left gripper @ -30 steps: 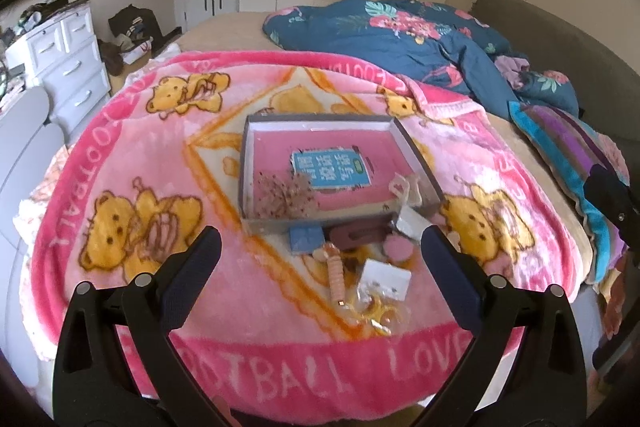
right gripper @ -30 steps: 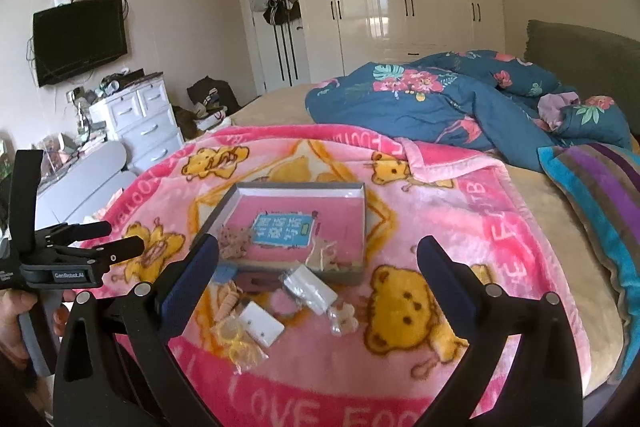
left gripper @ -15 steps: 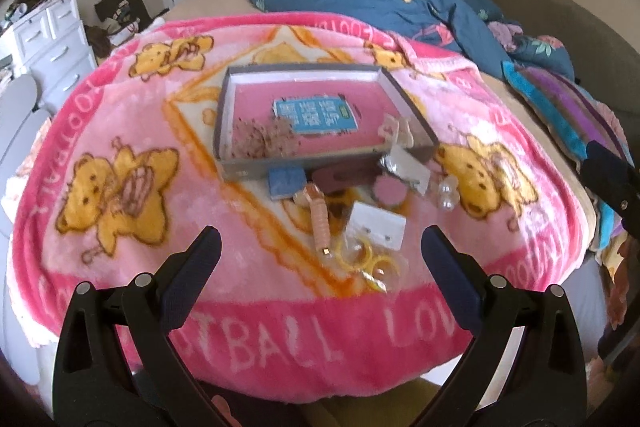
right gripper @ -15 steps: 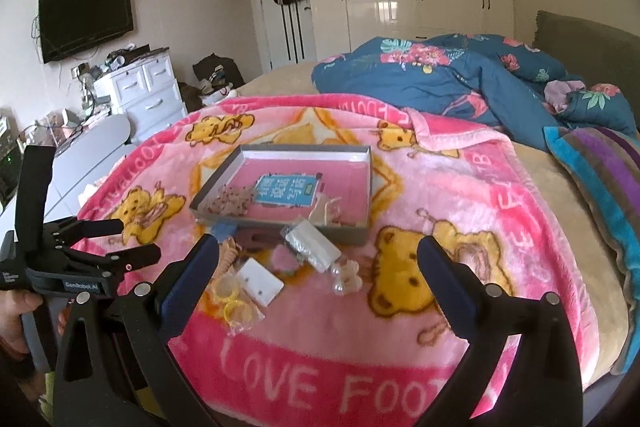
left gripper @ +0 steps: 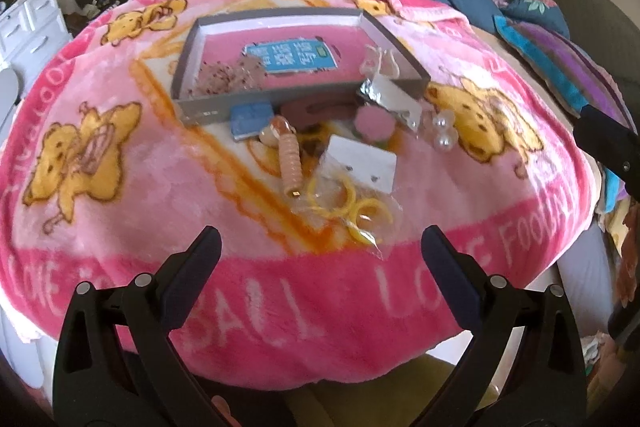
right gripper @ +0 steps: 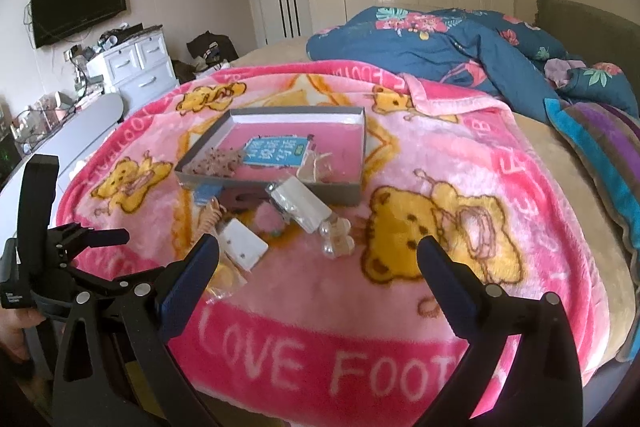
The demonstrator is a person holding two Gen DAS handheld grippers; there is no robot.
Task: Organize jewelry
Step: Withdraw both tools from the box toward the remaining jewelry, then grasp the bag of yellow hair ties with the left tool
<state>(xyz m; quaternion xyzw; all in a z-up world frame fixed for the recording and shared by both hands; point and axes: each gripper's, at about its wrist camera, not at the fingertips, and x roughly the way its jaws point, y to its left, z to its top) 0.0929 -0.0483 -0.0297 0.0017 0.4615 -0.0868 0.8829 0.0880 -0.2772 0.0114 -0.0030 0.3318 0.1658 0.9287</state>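
A grey shallow box (left gripper: 208, 105) (right gripper: 352, 189) with a pink floor lies on the pink bear blanket; a brownish beaded piece (left gripper: 228, 79) and a clear packet (left gripper: 380, 61) lie inside. In front of it sit a blue pad (left gripper: 250, 119), a beaded peach bracelet (left gripper: 290, 157), a white earring card (left gripper: 362, 165) (right gripper: 244, 241), yellow hoops in a bag (left gripper: 352, 207), a pink puff (left gripper: 374, 121) and pearl pieces (left gripper: 444, 131) (right gripper: 336, 239). My left gripper (left gripper: 318, 259) hangs open just short of the hoops. My right gripper (right gripper: 318, 259) is open, near the pearls.
The pink blanket (left gripper: 120, 187) covers the bed's near end and drops off at its front edge. A blue floral duvet (right gripper: 440, 43) and striped pillow (right gripper: 600, 155) lie at the back right. White drawers (right gripper: 136, 67) stand left. The left gripper's body (right gripper: 40, 259) shows in the right wrist view.
Both grippers have moved forward and lower toward the jewelry pile, which now looms larger. Their fingers have stayed open and nothing has been picked up.
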